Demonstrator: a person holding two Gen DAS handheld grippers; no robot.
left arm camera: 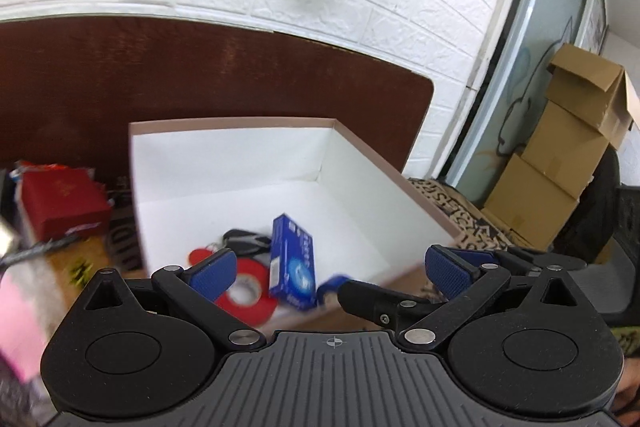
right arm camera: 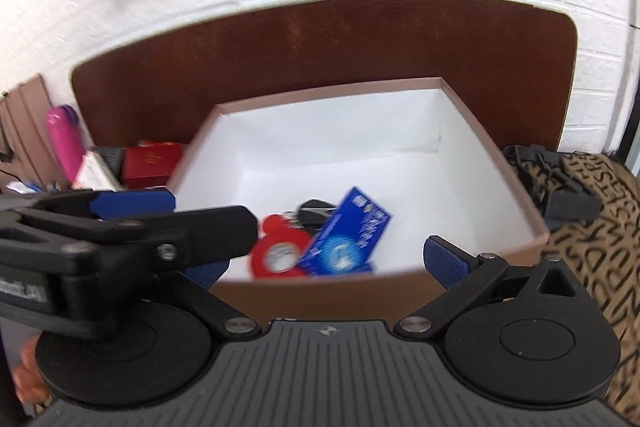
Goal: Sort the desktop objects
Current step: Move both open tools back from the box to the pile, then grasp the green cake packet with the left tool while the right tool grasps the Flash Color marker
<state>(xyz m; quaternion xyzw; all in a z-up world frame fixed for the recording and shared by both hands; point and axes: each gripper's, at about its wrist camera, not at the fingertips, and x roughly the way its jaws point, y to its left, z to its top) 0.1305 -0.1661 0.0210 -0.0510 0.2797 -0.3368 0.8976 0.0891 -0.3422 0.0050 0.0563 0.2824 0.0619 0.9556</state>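
Observation:
A white-lined cardboard box point(left arm camera: 360, 163) point(right arm camera: 492, 151) stands on the desk against a brown board. In it lie a blue carton point(left arm camera: 292, 263) point(right arm camera: 348, 239), a red tape roll point(left arm camera: 248, 291) point(right arm camera: 280, 255) and a black key fob point(left arm camera: 244, 241) point(right arm camera: 314, 211). My left gripper point(left arm camera: 330, 267) is open and empty above the box's near edge. My right gripper point(right arm camera: 332, 263) is open and empty just before the box's front wall. The right gripper's finger point(left arm camera: 384, 299) crosses the left wrist view, and the left gripper's fingers point(right arm camera: 132, 203) cross the right wrist view at left.
A red box point(left arm camera: 60, 203) point(right arm camera: 150, 163) and small clutter sit left of the white box. A pink bottle point(right arm camera: 64, 143) stands at far left. Stacked cardboard cartons point(left arm camera: 560, 155) stand at right by a glass door. A patterned cloth point(right arm camera: 592, 227) lies right of the box.

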